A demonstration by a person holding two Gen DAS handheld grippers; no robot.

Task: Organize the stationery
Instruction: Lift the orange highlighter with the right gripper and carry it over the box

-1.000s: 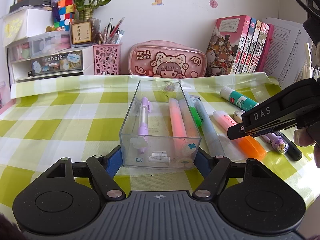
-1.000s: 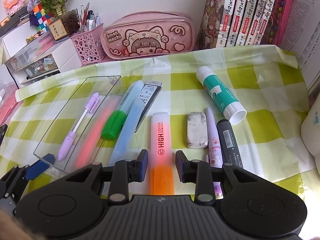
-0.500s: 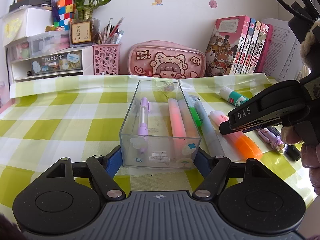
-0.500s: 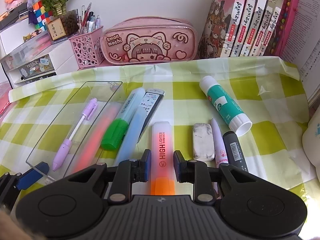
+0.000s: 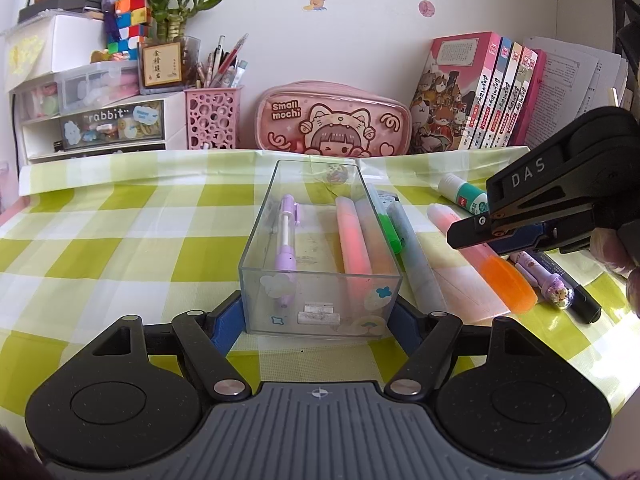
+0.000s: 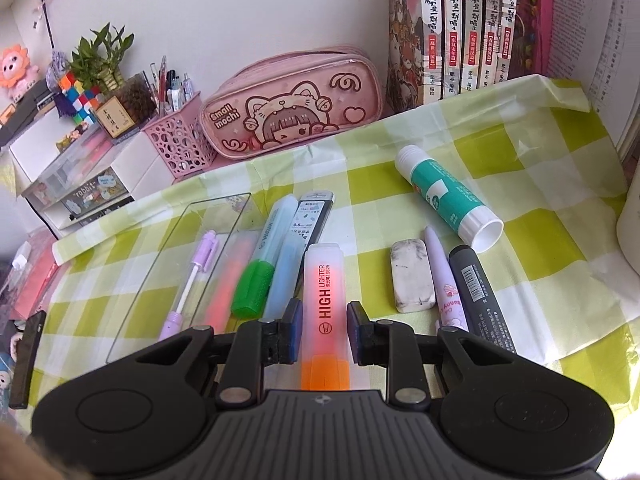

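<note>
Checked tablecloth (image 6: pixel 400 168), right tool (image 6: pixel 324 322) closed onto orange highlighter (image 6: pixel 325 280)

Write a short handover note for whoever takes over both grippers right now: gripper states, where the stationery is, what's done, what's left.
Left gripper: shut on the near end of the clear box, steadying it on the checked cloth.
Right gripper: jaws have just been closing around the orange highlighter, which lies on the cloth; pads at its sides, contact not certain.
Done: purple pen and pink highlighter lie in the box.
Left: orange highlighter, green highlighter, blue highlighter, lead case, eraser, glue stick, lilac pen, black marker, all beside the box.
</note>
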